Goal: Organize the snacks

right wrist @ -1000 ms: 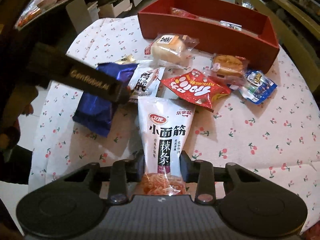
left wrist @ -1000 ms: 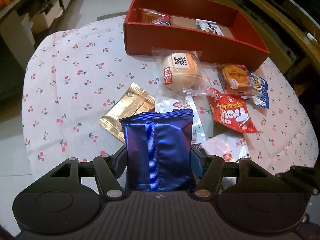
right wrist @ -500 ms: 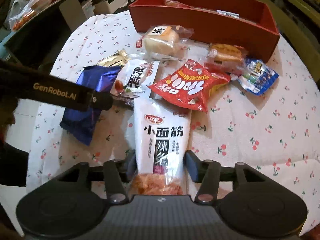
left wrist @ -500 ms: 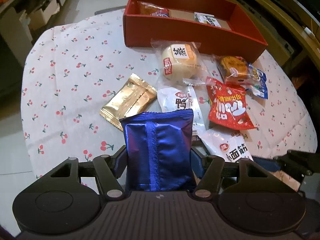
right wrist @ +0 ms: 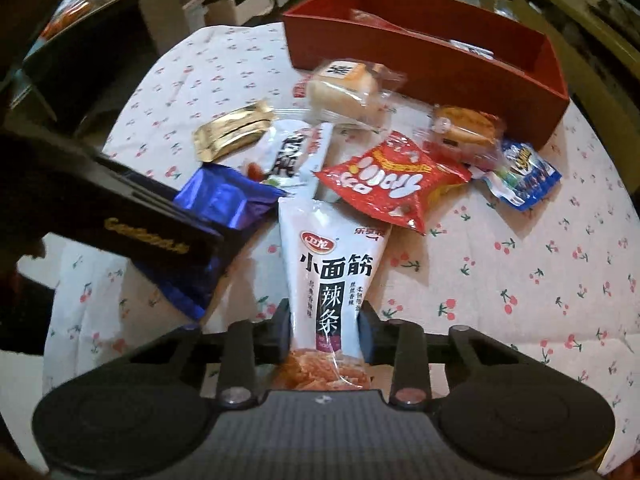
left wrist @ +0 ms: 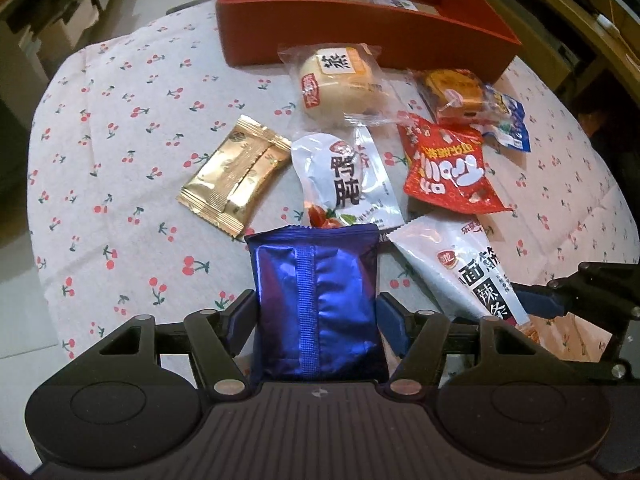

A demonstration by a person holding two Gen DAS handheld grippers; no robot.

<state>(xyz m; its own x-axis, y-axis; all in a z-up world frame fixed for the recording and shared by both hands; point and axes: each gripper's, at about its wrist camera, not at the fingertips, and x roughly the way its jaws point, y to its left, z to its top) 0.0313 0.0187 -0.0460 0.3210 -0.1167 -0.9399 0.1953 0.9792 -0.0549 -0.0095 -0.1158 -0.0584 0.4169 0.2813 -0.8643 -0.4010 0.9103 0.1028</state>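
Organizing in progress. The blue foil packet (left wrist: 316, 304) is clamped in the left claw (left wrist: 316, 320); the white spicy-strip pouch (right wrist: 330, 280) is pinched in the right claw (right wrist: 325, 322), jaws nearly together. Ahead of both claws, six packets lie loose on the cherry-print surface (left wrist: 120, 120): gold sachet (left wrist: 236, 176), white duck packet (left wrist: 348, 180), red crisps bag (left wrist: 448, 172), wrapped bun (left wrist: 340, 80), orange cake (left wrist: 456, 94), blue-white sachet (left wrist: 506, 120). Beyond them, the red box (left wrist: 360, 36) holds only a few snacks; judged mostly unfinished.
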